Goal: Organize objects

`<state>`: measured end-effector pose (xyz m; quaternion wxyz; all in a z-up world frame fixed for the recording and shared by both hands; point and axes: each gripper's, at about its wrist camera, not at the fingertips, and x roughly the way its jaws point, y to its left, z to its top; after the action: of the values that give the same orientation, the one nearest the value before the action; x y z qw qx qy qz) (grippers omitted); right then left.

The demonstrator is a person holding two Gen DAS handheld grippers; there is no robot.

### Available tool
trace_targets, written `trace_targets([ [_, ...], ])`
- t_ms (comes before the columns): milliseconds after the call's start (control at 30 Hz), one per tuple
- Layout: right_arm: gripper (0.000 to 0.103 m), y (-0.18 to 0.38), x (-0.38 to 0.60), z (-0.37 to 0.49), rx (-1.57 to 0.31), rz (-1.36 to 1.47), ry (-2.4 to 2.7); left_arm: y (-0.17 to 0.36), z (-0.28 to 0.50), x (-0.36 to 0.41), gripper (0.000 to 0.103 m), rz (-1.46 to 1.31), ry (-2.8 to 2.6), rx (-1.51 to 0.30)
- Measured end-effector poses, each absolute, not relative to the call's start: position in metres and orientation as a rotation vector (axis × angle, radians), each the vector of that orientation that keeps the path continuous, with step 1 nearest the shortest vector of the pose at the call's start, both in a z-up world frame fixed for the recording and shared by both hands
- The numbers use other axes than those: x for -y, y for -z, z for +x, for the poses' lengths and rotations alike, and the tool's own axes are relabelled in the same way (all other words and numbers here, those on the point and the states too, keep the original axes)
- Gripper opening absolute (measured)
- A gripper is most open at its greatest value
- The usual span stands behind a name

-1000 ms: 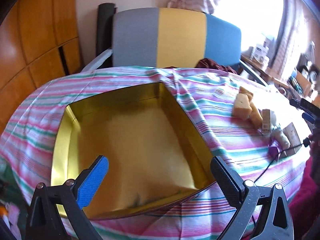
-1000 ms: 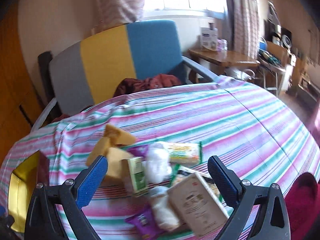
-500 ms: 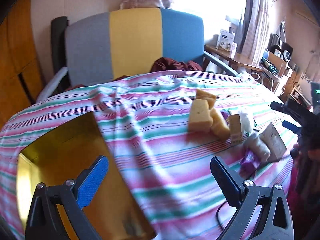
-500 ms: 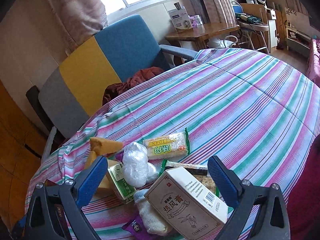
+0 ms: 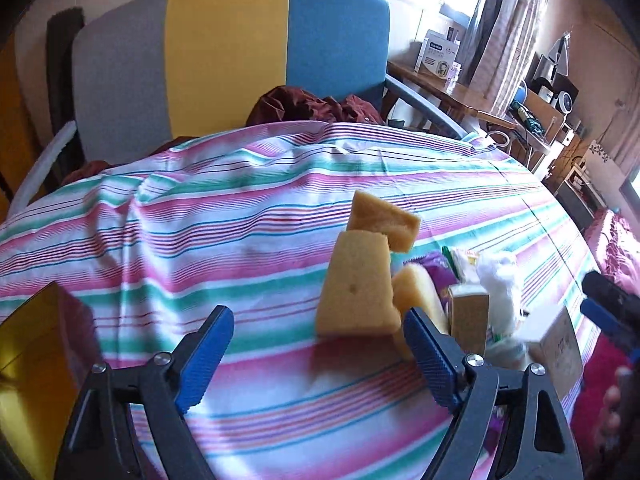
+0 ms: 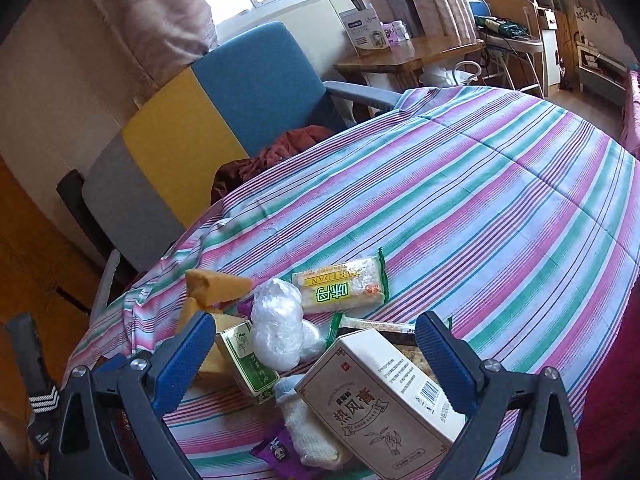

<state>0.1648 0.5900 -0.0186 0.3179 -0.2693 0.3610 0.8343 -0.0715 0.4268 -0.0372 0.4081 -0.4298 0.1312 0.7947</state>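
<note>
Left gripper [image 5: 316,344] swung away from gold tin [image 5: 32,364], now at left edge, toward pile. Jaws closing, nothing between yet; yellow sponge [image 5: 356,284] just ahead on striped cloth [image 5: 200,216]. Likely next pick for tin. Little of tin's inside shows; contents cannot tell. Right gripper [image 6: 316,364] open, empty, hovering over brown box [image 6: 384,396], green box [image 6: 248,356], wrapped bundle [image 6: 280,328].
</note>
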Motion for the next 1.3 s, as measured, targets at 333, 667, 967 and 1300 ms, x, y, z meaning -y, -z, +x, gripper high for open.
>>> trace_targets([
  [333, 0.102, 0.023, -0.601, 0.170, -1.009, -0.686, -2.166, 0.077, -0.097, -0.482, 0.063, -1.178, -1.922, -0.329],
  [667, 0.102, 0.036, -0.617, 0.180, -1.116, -0.693, -2.093, 0.072, -0.086, -0.437, 0.044, -1.218, -1.882, -0.242],
  [967, 0.102, 0.050, -0.618, 0.172, -1.179, -0.809, -2.082, 0.063, -0.045, -0.384, 0.044, -1.209, -1.881, -0.277],
  [1300, 0.102, 0.054, -0.602, 0.153, -1.026, -0.966, -2.091, 0.051, -0.008, -0.344, 0.044, -1.164, -1.876, -0.274],
])
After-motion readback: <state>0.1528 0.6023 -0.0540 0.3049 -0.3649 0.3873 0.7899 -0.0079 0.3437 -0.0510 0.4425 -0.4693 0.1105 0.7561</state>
